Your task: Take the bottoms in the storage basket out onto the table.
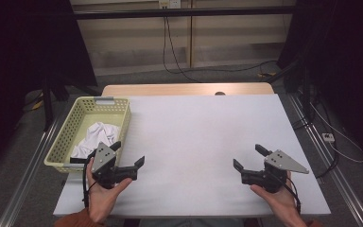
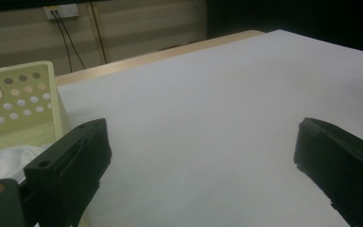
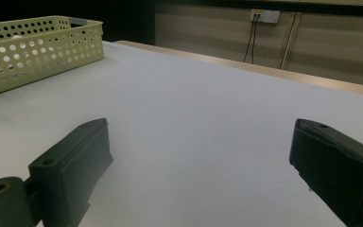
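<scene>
Left gripper (image 1: 129,153) jaws wide, empty, beside basket (image 1: 78,113) (white cloth (image 1: 97,135) inside); right gripper (image 1: 249,157) released, empty.

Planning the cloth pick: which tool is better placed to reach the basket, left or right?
Left. The left tool is open right beside the basket, near the white cloth. The right tool, also open, sits across the table, far from it.

Lab: black curtains (image 1: 26,42), rig table (image 1: 203,142)
</scene>
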A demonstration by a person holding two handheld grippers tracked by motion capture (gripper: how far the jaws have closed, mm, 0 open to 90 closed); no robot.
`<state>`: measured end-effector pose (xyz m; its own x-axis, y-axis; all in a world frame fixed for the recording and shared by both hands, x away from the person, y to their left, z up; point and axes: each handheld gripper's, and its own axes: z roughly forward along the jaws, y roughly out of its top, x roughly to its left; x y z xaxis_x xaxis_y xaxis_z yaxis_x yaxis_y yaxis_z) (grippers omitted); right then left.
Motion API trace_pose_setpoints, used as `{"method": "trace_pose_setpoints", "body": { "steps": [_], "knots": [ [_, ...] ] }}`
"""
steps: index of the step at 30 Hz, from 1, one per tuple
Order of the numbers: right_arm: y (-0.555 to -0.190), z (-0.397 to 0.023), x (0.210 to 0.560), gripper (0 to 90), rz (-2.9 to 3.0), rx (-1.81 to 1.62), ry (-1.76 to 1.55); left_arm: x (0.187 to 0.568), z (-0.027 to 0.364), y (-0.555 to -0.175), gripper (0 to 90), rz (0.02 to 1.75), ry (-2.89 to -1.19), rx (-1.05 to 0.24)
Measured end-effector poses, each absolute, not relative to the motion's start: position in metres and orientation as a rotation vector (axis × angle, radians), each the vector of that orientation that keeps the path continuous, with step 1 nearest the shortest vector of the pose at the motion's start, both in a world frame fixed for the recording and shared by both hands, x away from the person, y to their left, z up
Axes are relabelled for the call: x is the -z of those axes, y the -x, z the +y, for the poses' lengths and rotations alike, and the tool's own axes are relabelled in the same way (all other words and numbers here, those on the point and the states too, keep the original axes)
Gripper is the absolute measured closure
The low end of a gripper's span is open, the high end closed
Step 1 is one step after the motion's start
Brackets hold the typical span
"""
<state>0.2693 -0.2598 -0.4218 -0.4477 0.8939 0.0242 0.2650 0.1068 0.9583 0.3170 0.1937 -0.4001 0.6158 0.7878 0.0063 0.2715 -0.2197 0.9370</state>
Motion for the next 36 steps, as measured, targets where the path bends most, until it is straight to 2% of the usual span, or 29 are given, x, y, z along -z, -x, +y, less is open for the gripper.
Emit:
{"method": "trace_pose_setpoints", "body": {
  "steps": [19, 36],
  "knots": [
    [-0.269, -0.263, 0.423, 6.1, 1.799, -1.365, -1.142, 0.391, 0.195, -0.325, 4.5, 0.855, -1.785, -0.566],
    [-0.272, -0.263, 0.425, 6.1, 1.820, -1.369, -1.150, 0.370, 0.218, -0.333, 4.9, 0.886, -1.769, -0.610]
  ]
}}
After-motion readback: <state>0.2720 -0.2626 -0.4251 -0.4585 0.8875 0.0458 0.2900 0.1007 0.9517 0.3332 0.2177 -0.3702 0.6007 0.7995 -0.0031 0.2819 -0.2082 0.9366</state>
